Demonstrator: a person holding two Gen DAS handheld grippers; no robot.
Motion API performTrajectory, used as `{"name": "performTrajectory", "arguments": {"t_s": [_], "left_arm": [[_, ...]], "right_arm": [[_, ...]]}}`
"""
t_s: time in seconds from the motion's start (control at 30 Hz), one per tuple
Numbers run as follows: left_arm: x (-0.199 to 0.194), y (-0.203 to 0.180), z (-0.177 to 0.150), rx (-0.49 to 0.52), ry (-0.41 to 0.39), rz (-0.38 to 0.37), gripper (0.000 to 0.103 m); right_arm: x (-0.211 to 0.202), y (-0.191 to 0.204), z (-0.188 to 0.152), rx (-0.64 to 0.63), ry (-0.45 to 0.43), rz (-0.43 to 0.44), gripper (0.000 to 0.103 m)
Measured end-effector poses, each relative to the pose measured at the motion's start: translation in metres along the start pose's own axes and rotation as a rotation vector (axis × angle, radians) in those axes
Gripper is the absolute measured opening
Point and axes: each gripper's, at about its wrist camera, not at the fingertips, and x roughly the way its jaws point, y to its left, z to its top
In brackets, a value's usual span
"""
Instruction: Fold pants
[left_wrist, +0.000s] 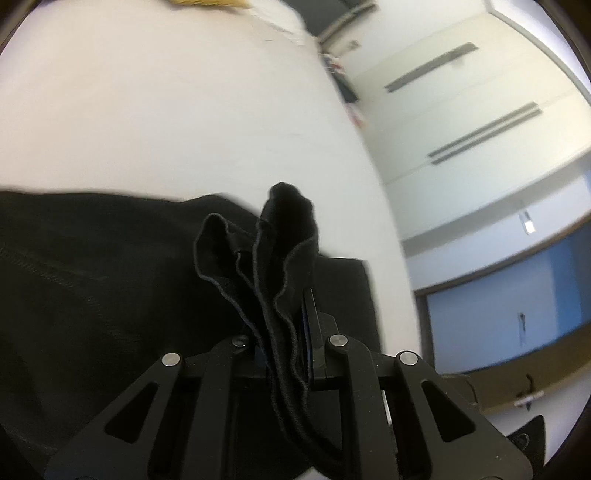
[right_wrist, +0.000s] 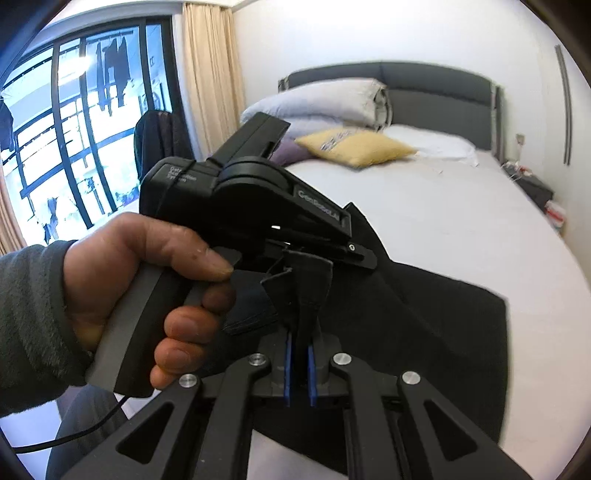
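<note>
The black pants (right_wrist: 436, 317) lie spread on the white bed (right_wrist: 461, 221). My right gripper (right_wrist: 300, 354) is shut on a bunched edge of the pants, pinched between its blue pads (right_wrist: 288, 365) and lifted off the bed. My left gripper (left_wrist: 280, 332) is shut on another bunched edge of the pants (left_wrist: 92, 280), whose folds stick up between its fingers. In the right wrist view the left gripper's body (right_wrist: 258, 195), held in a hand, sits just ahead of my right gripper, close beside it.
Pillows, one of them yellow (right_wrist: 354, 147), lie at the grey headboard (right_wrist: 436, 96). A window (right_wrist: 74, 129) with a beige curtain stands to the left. A nightstand with clutter (right_wrist: 535, 188) is at the bed's right side. White wall and cabinets (left_wrist: 480, 122) border the bed.
</note>
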Motion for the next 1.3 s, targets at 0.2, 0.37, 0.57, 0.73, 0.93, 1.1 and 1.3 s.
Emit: {"name": "performTrajectory", "arguments": {"t_s": [0.2,0.37,0.57,0.73,0.93,1.1,1.3], "left_arm": [[0.012,0.052,-0.029,-0.114,0.018,0.047,0.011],[0.001,0.039,-0.03,-0.07,0.017,0.133,0.023],[-0.05,0.019,-0.021,0.019,-0.074,0.307,0.082],[-0.065,-0.025,-0.041,0.088,-0.134,0.203,0.082],[-0.002,-0.029,-0.081,0.152,-0.003,0.201,0.081],[-0.027,-0.039,-0.093,0.174,-0.059,0.186,0.082],[-0.065,-0.035,-0.099,0.195,-0.136,0.169,0.082]], "right_arm": [[0.057,0.008,-0.029,0.026,0.216,0.084,0.016],[0.031,-0.016,-0.036,0.125,0.217,0.167,0.055],[-0.02,-0.081,-0.009,0.258,0.103,0.14,0.055],[-0.014,-0.134,0.002,0.419,0.059,0.151,0.055],[0.047,-0.189,-0.035,0.633,0.186,0.134,0.038],[0.021,-0.221,-0.04,0.711,0.162,0.132,0.029],[0.017,-0.192,0.022,0.571,0.082,0.292,0.069]]}}
